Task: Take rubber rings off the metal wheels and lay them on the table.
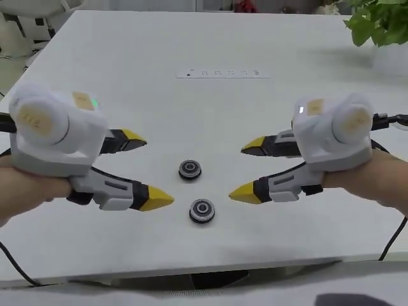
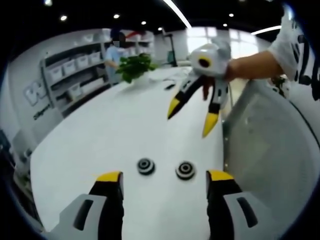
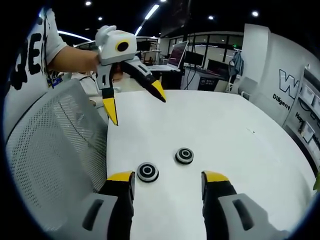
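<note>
White and matte, the counter [image 1: 115,57] carries the two metal wheels between our tools, touched by neither; the far wheel [image 1: 190,169] and the near wheel [image 1: 202,211] lie flat, close together but apart, each a small disc with a bright steel hub and a dark rubber ring [image 1: 192,212] seated round its rim; both rings look to be on. The left hand-held gripper [image 1: 156,171] and the right hand-held gripper [image 1: 239,171] face each other across the wheels, both with yellow-tipped jaws spread wide and holding nothing. We judge the step in hand to be the first approach; to do it well we would pin one wheel by its hard flat faces with one tool, so that it can't skate on the smooth top, then work a single tip of the other under the ring's edge and peel rather than pull straight; the rubber should stretch and may snap back, while the steel won't give; the discs are low and round, so a pinch across the rim risks flicking them away; we would take the near wheel first, since it lies closest to us.
</note>
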`<state>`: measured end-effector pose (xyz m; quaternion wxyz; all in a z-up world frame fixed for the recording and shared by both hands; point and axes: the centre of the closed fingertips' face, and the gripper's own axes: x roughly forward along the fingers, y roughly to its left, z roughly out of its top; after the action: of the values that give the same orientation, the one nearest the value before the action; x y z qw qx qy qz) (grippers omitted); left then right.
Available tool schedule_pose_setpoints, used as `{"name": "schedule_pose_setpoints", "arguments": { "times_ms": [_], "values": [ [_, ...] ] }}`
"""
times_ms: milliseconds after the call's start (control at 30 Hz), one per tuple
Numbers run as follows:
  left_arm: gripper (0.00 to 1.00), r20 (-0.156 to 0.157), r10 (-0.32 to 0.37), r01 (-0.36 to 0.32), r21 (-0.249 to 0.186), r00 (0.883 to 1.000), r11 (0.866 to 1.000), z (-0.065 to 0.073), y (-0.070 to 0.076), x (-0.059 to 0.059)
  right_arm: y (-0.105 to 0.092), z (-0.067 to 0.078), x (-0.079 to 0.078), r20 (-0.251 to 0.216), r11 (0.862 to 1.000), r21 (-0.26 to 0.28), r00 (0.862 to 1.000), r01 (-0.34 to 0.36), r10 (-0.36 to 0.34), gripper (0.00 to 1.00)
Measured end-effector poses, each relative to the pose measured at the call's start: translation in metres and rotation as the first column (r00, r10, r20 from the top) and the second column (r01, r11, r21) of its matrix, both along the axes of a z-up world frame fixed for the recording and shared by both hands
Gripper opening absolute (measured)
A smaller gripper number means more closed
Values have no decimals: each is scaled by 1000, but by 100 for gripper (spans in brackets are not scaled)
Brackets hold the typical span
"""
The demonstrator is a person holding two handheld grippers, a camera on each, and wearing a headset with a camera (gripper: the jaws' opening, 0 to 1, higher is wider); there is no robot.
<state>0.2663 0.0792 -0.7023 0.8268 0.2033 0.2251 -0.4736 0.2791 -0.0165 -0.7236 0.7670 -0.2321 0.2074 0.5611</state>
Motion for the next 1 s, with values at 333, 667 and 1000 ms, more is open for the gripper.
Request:
{"name": "schedule_pose_setpoints", "arguments": {
  "times_ms": [333, 667, 1000],
  "values": [
    [66, -24, -14, 15, 9, 1000, 1000, -11, -7, 2, 4, -12, -2, -24, 1000, -17, 1000, -15, 14, 49],
    [65, -41, -32, 33, 15, 999, 999, -19, -16, 4, 7, -26, -3, -67, 999, -28, 997, -33, 31, 47],
    [63, -66, -52, 54, 20, 996, 998, -30, -22, 4, 10, -36, 0, -116, 999, -17, 993, -33, 31, 42]
  ]
}}
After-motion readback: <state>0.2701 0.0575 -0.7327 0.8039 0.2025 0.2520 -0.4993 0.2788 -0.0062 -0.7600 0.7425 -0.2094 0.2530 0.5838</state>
